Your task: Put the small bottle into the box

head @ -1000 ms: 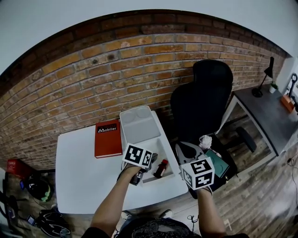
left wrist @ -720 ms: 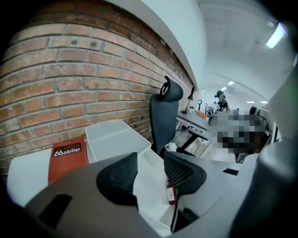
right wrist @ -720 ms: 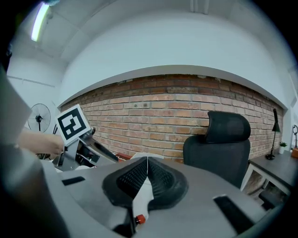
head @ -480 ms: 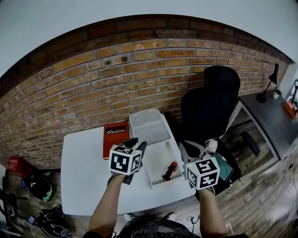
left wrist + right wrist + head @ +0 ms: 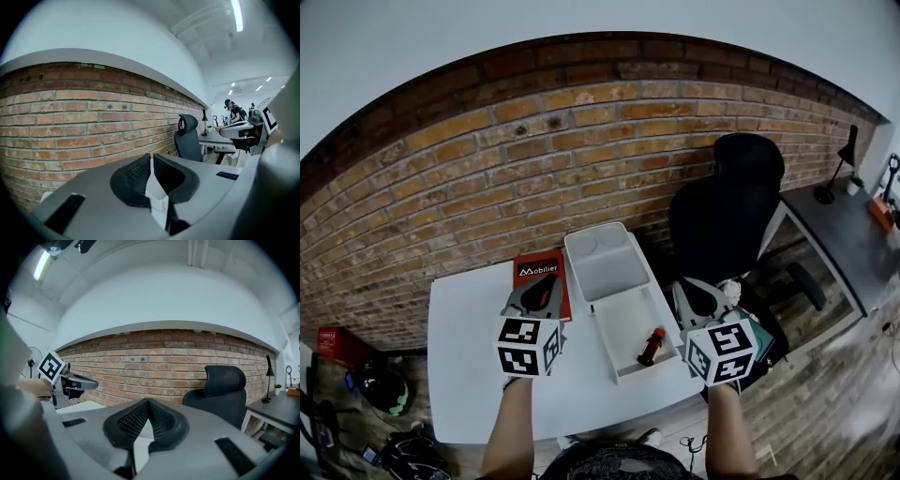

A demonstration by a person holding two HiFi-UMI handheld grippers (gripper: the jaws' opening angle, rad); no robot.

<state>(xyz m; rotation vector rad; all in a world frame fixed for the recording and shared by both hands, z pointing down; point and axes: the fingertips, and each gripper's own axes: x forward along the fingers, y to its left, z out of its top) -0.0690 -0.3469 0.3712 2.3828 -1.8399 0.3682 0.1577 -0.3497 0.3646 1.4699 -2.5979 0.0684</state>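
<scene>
Left tool (image 5: 151, 159) just closing, nearly together, empty, right tool (image 5: 148, 401) closed, empty, tips behind its cube (image 5: 722, 349)

Even soft indoor light — ceiling strip lights (image 5: 238, 14) glare; strong fisheye bend, dark vignette corners

At your eleven o'clock, the red book (image 5: 534, 269) on the white table (image 5: 459, 356) reads "Mobilier" in white lettering.

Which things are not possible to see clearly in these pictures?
Bottle label: head view, too small.
Box and bottle: both gripper views, outside the frame; they face the wall.
Distant person: left gripper view, too small.
</scene>
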